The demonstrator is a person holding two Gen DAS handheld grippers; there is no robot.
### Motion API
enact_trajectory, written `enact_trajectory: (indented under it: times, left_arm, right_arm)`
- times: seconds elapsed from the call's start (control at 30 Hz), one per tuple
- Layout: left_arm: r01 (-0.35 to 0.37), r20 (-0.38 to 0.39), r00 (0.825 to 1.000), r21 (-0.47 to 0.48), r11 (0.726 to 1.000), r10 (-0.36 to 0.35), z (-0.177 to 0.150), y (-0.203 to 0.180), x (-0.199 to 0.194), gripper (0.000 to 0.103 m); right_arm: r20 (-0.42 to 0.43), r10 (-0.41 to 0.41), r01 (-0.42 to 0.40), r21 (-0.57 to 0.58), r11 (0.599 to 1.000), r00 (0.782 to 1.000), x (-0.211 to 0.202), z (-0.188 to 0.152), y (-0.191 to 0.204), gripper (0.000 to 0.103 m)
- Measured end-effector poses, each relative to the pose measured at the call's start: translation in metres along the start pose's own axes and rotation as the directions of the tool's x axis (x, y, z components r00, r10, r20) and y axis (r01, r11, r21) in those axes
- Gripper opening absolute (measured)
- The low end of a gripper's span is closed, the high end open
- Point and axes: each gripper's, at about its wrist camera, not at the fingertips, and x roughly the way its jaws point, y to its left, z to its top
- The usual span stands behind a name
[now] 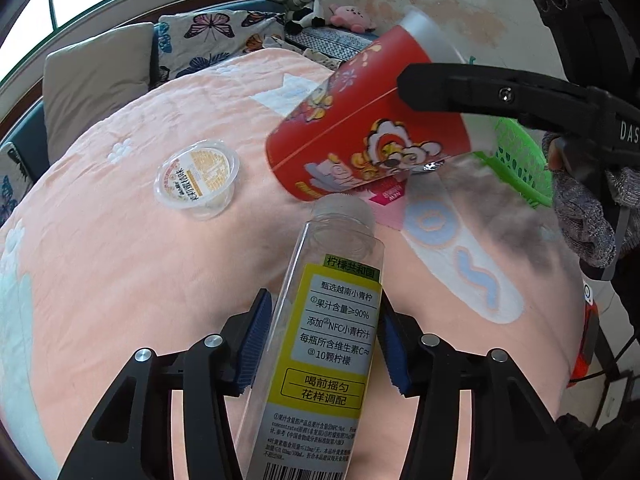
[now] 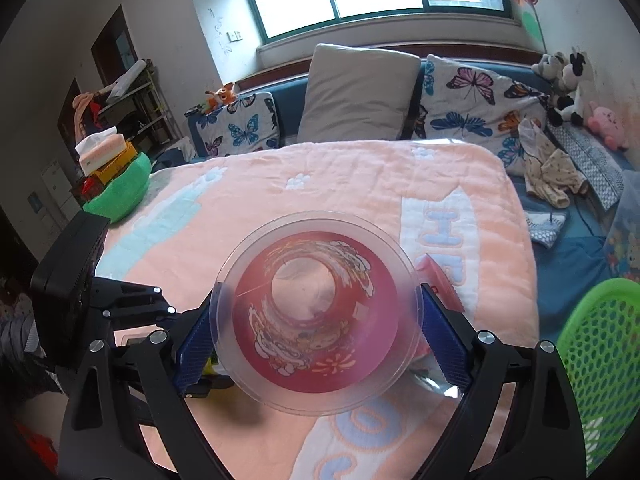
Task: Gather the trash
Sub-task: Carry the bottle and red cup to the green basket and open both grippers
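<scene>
While the clear bottle (image 1: 320, 332) sits lower centre, clamped in the left gripper (image 1: 325, 340), the red cup (image 2: 318, 308) is mid-frame, gripped by the right gripper (image 2: 318, 320); jelly cup (image 1: 197, 178) centre-left, green basket (image 2: 600, 364) lower right.

The clear bottle (image 1: 320, 344) runs off the bottom edge of the left wrist view, so its base is out of sight. The red cup (image 1: 360, 128) covers most of a pink packet (image 1: 386, 200), maybe a wrapper. The green basket (image 2: 600, 360) is cropped in both views, and its near rim is blurry.
</scene>
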Motion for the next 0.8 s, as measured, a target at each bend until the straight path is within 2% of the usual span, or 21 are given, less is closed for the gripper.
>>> enact_trajectory:
  times: [0.4,0.63,0.8]
  left_arm:
    - [-0.025,0.011,1.0,-0.036,0.999,0.026,-0.023,-0.014,-0.028,0.049]
    - [-0.048,0.03,0.998,-0.06,0.997,0.05,-0.034,-0.018,-0.043,0.049]
    - [-0.038,0.053,0.998,-0.069,0.997,0.042,-0.031,-0.025,-0.053,0.049]
  right_arm:
    - [0.034,-0.032,0.032,0.008,0.999,0.999,-0.054,-0.014,0.01,0.09]
    - [0.029,-0.076,0.076,0.005,0.997,0.997,-0.078,-0.034,0.008,0.09]
    - [0.039,-0.115,0.115,0.024,0.993,0.993,-0.096,-0.043,-0.003,0.09]
